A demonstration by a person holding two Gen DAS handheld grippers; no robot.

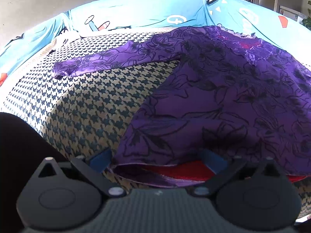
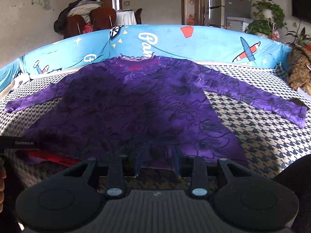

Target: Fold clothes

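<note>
The purple floral long-sleeved top [image 2: 136, 104] lies spread flat on the houndstooth-patterned sofa seat [image 2: 258, 134], collar toward the blue printed backrest [image 2: 204, 40], sleeves out to both sides. At the top's hem, the left gripper [image 1: 158, 160] has its fingers spread around the cloth, not pinching; the right gripper [image 2: 156, 164] has fingers narrowly parted, seemingly gripping nothing. Both should probably pinch both layers evenly before lifting. No containers show.

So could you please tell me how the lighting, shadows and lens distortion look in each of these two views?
Left wrist view: sunlight brightens the purple top's sleeve and the houndstooth cover; the hem near the camera is shaded; the blue backrest bows into an arc. Right wrist view: a broad shadow darkens the top's middle, its right sleeve is sunlit, and the fisheye curves the backrest.
</note>
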